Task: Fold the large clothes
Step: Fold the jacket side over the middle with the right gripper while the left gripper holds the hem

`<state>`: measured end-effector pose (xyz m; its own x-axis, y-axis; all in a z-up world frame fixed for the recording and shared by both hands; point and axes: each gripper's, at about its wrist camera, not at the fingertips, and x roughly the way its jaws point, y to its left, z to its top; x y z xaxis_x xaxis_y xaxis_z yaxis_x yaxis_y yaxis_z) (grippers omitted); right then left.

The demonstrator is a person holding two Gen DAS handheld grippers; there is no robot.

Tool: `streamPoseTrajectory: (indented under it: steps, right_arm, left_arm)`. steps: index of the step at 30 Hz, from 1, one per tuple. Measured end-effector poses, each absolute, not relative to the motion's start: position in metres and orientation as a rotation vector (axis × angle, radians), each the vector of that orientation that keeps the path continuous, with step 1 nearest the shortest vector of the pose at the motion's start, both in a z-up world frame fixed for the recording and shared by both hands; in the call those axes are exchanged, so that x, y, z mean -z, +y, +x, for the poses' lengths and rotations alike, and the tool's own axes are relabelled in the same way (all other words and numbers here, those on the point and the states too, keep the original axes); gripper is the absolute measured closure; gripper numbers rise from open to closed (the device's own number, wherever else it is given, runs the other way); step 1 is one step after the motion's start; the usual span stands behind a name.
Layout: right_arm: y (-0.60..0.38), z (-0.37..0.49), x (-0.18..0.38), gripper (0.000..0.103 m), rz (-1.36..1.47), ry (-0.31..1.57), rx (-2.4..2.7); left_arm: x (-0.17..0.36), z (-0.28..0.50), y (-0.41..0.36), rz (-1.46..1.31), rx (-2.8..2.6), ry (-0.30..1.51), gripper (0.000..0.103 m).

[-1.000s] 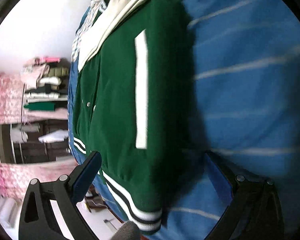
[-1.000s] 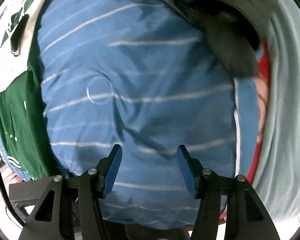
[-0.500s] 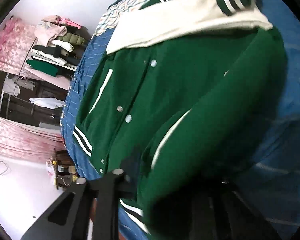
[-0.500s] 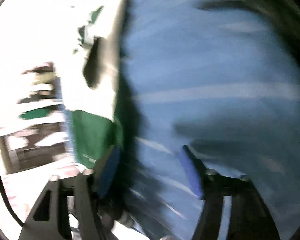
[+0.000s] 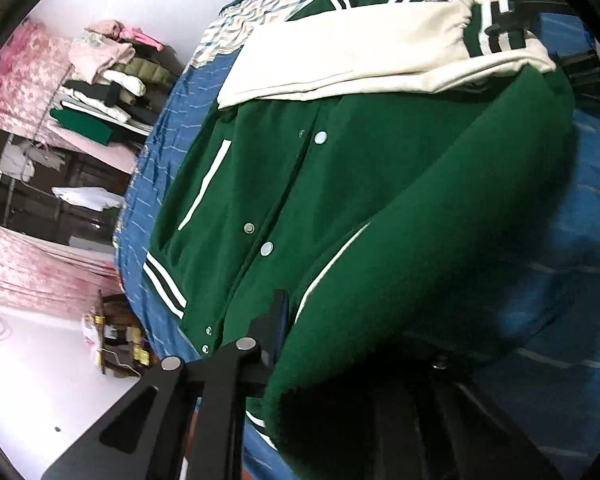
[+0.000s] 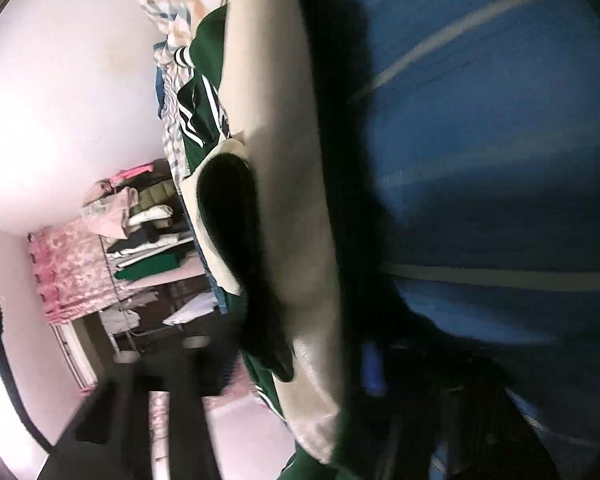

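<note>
While spread across the blue striped bedspread (image 5: pixel 560 208), green varsity jacket (image 5: pixel 340 184) bunched near left hand-held gripper (image 5: pixel 352 360), apparently clamped on its hem fold; cream sleeve (image 6: pixel 284 208) draped over right hand-held gripper (image 6: pixel 300 392), jaw state unclear.

Both wrist views close over jacket (image 5: pixel 340 200)

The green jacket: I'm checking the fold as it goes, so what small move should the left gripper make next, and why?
Probably carry the lifted side further across. In the left wrist view the left gripper has the green jacket bunched between its fingers, the fold arching above the blue bedsheet, while the snap front and cream sleeve lie flat.
</note>
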<state>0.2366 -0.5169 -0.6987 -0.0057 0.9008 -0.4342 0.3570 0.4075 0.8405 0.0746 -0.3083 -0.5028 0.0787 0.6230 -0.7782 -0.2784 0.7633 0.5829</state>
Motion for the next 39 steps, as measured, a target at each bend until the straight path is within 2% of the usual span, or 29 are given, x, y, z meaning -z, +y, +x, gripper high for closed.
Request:
streamPoseTrajectory:
  steps: [4, 9, 15, 20, 24, 27, 29, 30, 31, 33, 35, 39]
  right_arm:
    - [-0.500, 0.251, 0.655, 0.085, 1.056, 1.552, -0.621]
    - [-0.469, 0.268, 0.563, 0.087, 0.933, 1.519, -0.632]
    - [-0.363, 0.305, 0.481, 0.087, 0.759, 1.507, -0.601]
    - [-0.266, 0.335, 0.452, 0.087, 0.608, 1.551, -0.541]
    - [-0.179, 0.354, 0.470, 0.087, 0.470, 1.608, -0.506]
    - [-0.119, 0.355, 0.505, 0.086, 0.347, 1.679, -0.472]
    - [-0.081, 0.349, 0.536, 0.077, 0.328, 1.732, -0.461]
    - [-0.073, 0.348, 0.548, 0.066, 0.326, 1.752, -0.461]
    - [-0.066, 0.348, 0.556, 0.049, 0.328, 1.764, -0.452]
    - [-0.050, 0.351, 0.569, 0.041, 0.367, 1.779, -0.465]
    - [-0.036, 0.353, 0.576, 0.040, 0.444, 1.771, -0.522]
    - [-0.066, 0.341, 0.547, 0.039, 0.496, 1.705, -0.657]
  left_arm:
    - [0.480, 0.071, -0.285, 0.227, -0.642, 1.323, 0.090]
    - [0.433, 0.071, -0.229, 0.047, -0.545, 1.312, 0.090]
    - [0.394, 0.077, -0.123, -0.121, -0.500, 1.287, 0.089]
    - [0.409, 0.080, -0.019, -0.278, -0.487, 1.307, 0.084]
    - [0.450, 0.078, 0.048, -0.417, -0.441, 1.364, 0.083]
    - [0.475, 0.062, 0.103, -0.652, -0.400, 1.379, 0.077]
    - [0.485, 0.048, 0.140, -0.820, -0.385, 1.347, 0.061]
    - [0.487, 0.040, 0.159, -0.878, -0.405, 1.319, 0.053]
    - [0.487, 0.032, 0.176, -0.916, -0.429, 1.291, 0.040]
    - [0.476, 0.014, 0.205, -0.940, -0.496, 1.219, 0.039]
    - [0.463, -0.001, 0.219, -0.921, -0.547, 1.193, 0.039]
    - [0.444, -0.014, 0.203, -0.897, -0.544, 1.190, 0.038]
